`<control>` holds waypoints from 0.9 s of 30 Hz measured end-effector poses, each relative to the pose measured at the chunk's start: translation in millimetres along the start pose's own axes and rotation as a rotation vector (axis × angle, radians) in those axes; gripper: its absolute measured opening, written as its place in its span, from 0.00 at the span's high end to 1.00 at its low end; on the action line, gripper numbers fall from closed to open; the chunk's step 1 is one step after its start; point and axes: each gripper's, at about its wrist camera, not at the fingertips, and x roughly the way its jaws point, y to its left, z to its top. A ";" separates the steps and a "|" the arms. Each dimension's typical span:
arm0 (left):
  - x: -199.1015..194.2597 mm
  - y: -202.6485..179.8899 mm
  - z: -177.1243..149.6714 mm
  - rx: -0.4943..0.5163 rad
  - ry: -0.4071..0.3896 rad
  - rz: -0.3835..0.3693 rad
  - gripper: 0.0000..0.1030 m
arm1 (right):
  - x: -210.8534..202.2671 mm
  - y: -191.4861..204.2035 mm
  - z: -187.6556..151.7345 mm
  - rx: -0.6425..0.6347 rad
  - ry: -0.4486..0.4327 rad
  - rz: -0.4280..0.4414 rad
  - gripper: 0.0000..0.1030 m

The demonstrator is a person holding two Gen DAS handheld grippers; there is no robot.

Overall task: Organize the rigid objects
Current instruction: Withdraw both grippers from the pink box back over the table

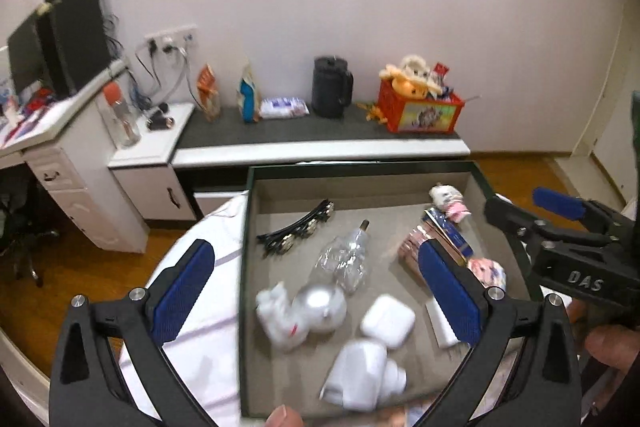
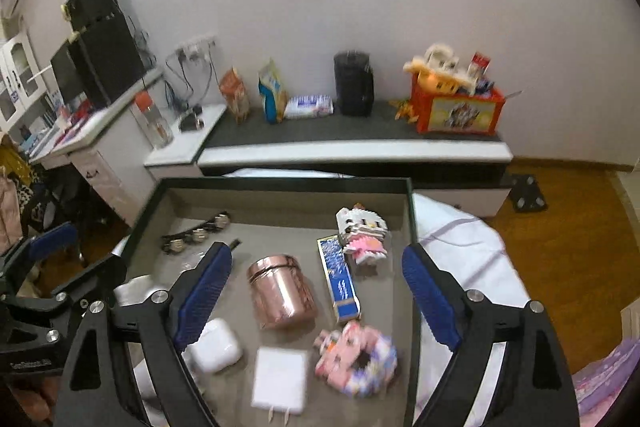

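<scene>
A dark-rimmed box with a grey lining holds several small things: a white earbud case, a silver ball, white plugs, a clear glass bottle, a black strip of round beads, a copper tin, a blue flat box, a brick-built doll and a pink round toy. My left gripper is open and empty above the box. My right gripper is open and empty above the copper tin.
The box rests on a white striped cloth. Behind it runs a low cabinet with a black jug, snack bags and a red toy crate. A white desk stands left. Wood floor lies right.
</scene>
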 end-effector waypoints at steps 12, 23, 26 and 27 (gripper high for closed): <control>-106.2 -2.9 -67.9 0.003 -0.112 0.056 0.00 | -114.9 30.3 -52.5 -0.049 -0.112 -0.064 0.14; -133.8 7.1 -116.2 -0.053 -0.084 0.062 0.00 | -160.1 41.0 -93.8 -0.063 -0.140 -0.067 0.14; -138.1 8.6 -127.1 -0.058 -0.076 0.072 0.00 | -162.5 39.6 -104.1 -0.059 -0.128 -0.056 0.14; -139.2 9.3 -131.2 -0.061 -0.071 0.073 0.00 | -162.8 38.7 -107.4 -0.054 -0.123 -0.055 0.14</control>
